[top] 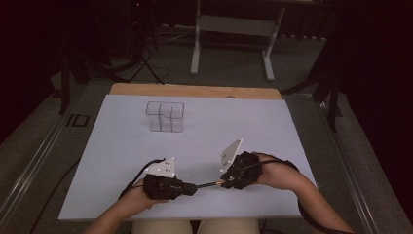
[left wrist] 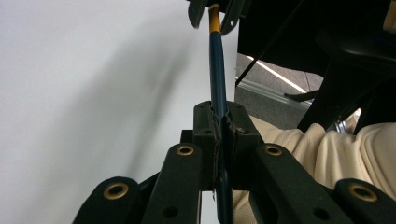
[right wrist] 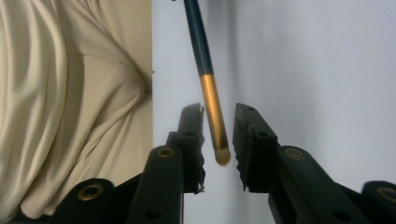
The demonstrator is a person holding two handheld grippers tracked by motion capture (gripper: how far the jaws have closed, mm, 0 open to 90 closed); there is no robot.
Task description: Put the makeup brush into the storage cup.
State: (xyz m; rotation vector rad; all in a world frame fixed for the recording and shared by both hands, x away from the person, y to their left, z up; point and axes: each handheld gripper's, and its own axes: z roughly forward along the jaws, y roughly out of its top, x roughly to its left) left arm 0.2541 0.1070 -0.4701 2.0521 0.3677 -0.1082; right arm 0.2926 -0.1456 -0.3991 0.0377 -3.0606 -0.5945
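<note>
A slim stick with a dark blue shaft (left wrist: 217, 65) and a gold end (right wrist: 212, 107) runs level between my two grippers near the table's front edge (top: 209, 185). My left gripper (top: 192, 187) is shut on the blue shaft, which the left gripper view shows pinched between the pads (left wrist: 223, 122). My right gripper (top: 225, 183) faces it from the right. Its jaws (right wrist: 218, 130) stand a little apart on either side of the gold tip, with a gap showing on one side. The left gripper view has those jaws at the top (left wrist: 214, 14).
A clear plastic box with compartments (top: 165, 117) stands at the back left of the white table top (top: 243, 126). The person's lap in cream cloth (right wrist: 70, 93) lies just past the near edge. A white stand (top: 234, 24) is on the floor behind.
</note>
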